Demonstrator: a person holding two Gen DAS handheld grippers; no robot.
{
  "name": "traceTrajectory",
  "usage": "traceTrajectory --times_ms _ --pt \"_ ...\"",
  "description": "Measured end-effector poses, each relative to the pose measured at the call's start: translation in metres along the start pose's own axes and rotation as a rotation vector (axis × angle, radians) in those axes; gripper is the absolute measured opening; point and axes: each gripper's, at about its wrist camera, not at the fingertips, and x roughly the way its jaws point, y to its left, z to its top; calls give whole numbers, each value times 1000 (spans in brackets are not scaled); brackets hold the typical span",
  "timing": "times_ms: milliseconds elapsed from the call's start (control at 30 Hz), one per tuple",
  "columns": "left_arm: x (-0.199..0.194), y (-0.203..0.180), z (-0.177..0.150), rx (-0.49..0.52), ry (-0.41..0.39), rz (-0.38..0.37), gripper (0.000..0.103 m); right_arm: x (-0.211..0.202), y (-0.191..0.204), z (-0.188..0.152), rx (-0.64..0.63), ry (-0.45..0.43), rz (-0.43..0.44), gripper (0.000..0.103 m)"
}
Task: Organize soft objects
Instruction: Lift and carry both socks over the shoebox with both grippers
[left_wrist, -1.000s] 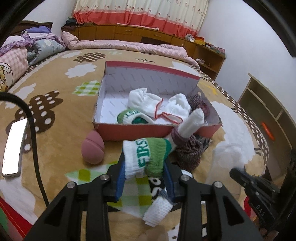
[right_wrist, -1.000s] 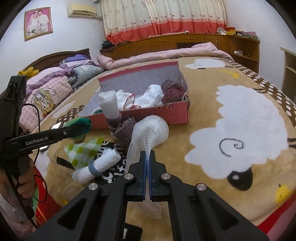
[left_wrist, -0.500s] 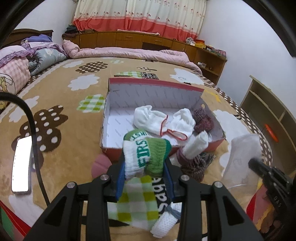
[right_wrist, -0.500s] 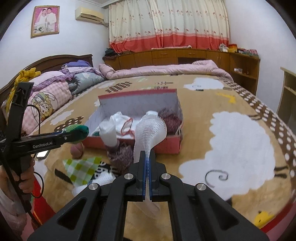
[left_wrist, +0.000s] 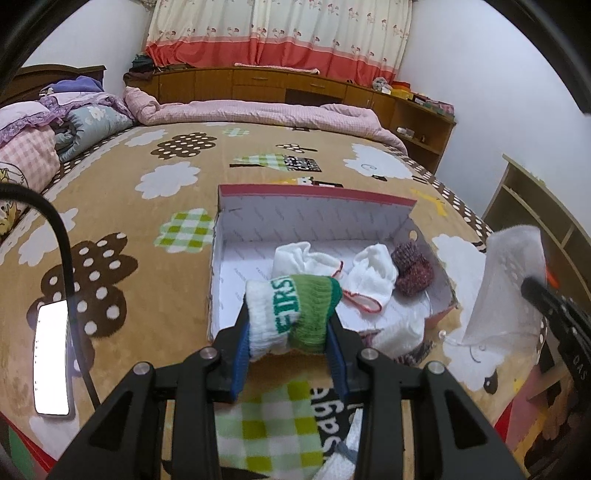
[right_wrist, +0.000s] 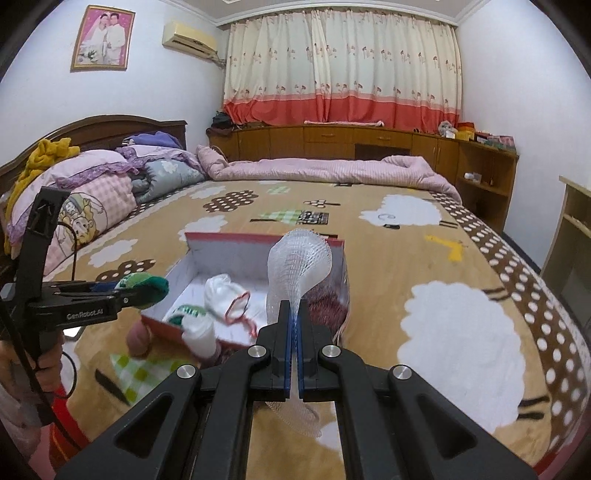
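My left gripper (left_wrist: 290, 326) is shut on a rolled green-and-white sock (left_wrist: 291, 310), held in the air at the near edge of the open red shoebox (left_wrist: 314, 195). Inside the box lie white socks (left_wrist: 373, 275), a maroon knit bundle (left_wrist: 412, 273) and another green sock (right_wrist: 186, 312). To the right, my right gripper (right_wrist: 294, 319) is shut on a white foam mesh sleeve (right_wrist: 299, 266) that stands up above its fingers and hangs below them. A white roll (right_wrist: 199, 332) and a pink ball (right_wrist: 138, 338) rest outside the box's near wall.
Everything sits on a brown patterned bedspread (right_wrist: 461, 325). A phone (left_wrist: 51, 362) lies at the left with a black cable (left_wrist: 62, 236) over it. Pillows and quilts (right_wrist: 96, 184) pile up at the headboard. A wooden shelf (left_wrist: 535, 218) stands at the right. A hand (right_wrist: 48, 365) holds the left gripper's handle.
Both grippers have risen with their loads. The green sock now hangs over the box's near edge, and the mesh sleeve has lifted clear of the bedspread.
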Motion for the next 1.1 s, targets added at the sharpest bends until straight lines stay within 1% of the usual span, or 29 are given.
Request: traceTrajectory --times_ms 233,500,767,1100 --pt "7 -6 17 33 -8 8 38 15 0 23 -22 -32 -3 3" --pt "25 -4 39 40 -24 19 38 42 1 34 -13 -37 23 3" --pt "50 3 52 34 -17 39 38 73 0 26 0 12 47 3" --pt "92 14 50 2 43 44 38 102 -4 8 30 76 67 3"
